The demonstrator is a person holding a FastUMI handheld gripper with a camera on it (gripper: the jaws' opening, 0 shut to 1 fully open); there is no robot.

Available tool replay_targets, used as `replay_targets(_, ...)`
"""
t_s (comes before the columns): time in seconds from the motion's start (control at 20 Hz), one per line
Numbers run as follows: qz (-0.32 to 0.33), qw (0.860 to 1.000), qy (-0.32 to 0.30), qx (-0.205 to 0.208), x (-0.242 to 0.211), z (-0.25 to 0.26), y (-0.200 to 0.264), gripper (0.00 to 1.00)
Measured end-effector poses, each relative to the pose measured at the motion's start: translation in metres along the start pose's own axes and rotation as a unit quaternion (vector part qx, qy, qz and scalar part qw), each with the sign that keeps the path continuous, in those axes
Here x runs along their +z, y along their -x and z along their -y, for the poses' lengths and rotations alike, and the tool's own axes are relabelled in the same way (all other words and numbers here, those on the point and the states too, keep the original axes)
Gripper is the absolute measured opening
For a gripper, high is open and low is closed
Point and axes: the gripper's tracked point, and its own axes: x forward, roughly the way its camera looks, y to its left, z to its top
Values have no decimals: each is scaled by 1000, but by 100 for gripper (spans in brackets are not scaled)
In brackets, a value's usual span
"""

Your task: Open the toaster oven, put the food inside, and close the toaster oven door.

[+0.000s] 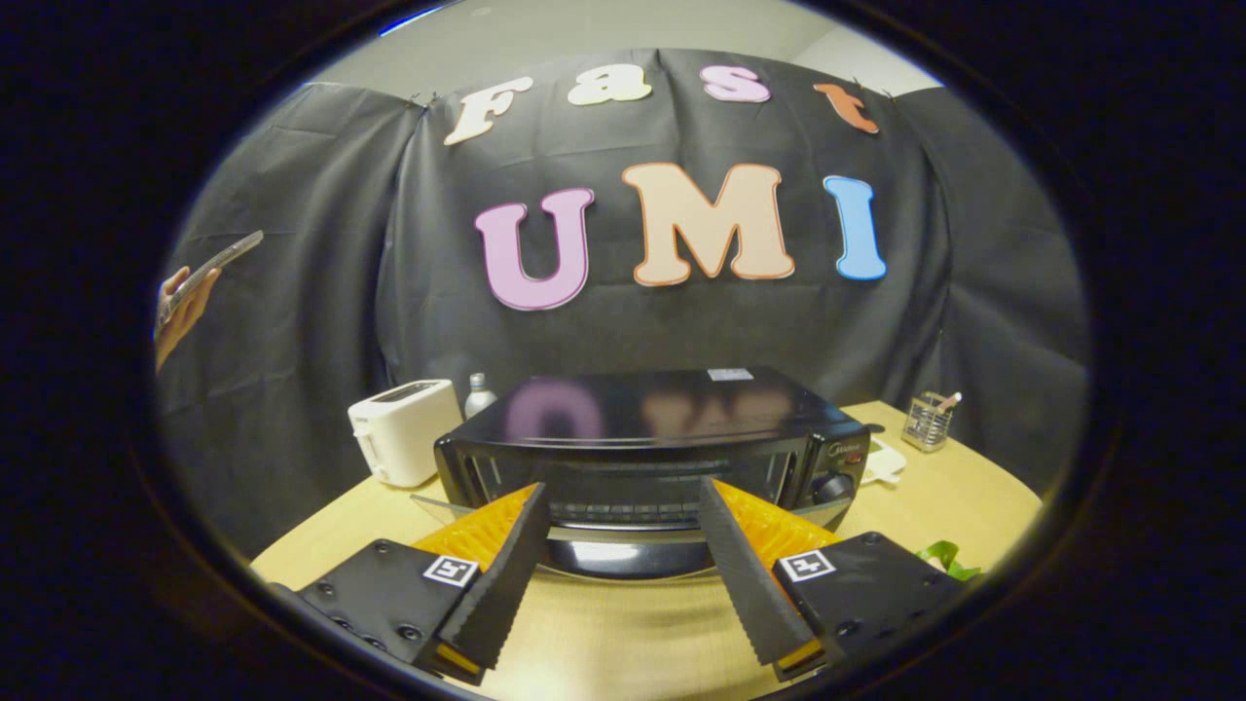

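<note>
The black toaster oven [672, 409] stands on the wooden table [623, 633] straight ahead of me. Its door [623, 555] appears folded down toward me, a glossy strip lying low between my fingers, and a wire rack shows in the opening behind it. My gripper [623, 485] is open, its fingertips level with the oven's front and nothing held between them. Something green and leafy [942, 558], perhaps the food, lies on the table beside the right finger, partly hidden by the gripper body.
Left of the oven stands a white toaster [404, 428] with a small bottle [479, 392] behind it. To the oven's right are a white object [884, 460] and a wire holder [928, 421]. A person's hand [185, 307] holds a phone at far left.
</note>
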Motion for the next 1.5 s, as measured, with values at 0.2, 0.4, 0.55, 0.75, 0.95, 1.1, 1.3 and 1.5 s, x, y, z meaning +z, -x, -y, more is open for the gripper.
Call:
replay_targets(0.2,-64,998,-4,13,-13,1,7,96)
replay_targets(0.4,-148,988,-11,33,-40,0,22,96)
replay_targets(0.55,-226,973,-25,39,-74,-1,34,96)
replay_targets(0.75,-267,963,-26,36,-95,4,43,95)
replay_targets(0.95,-288,957,2,38,-115,6,35,91)
replay_targets(1.1,-320,947,14,35,-136,6,37,91)
replay_targets(1.3,-346,937,38,28,-165,15,42,91)
replay_targets(1.5,-339,939,39,32,-167,14,41,91)
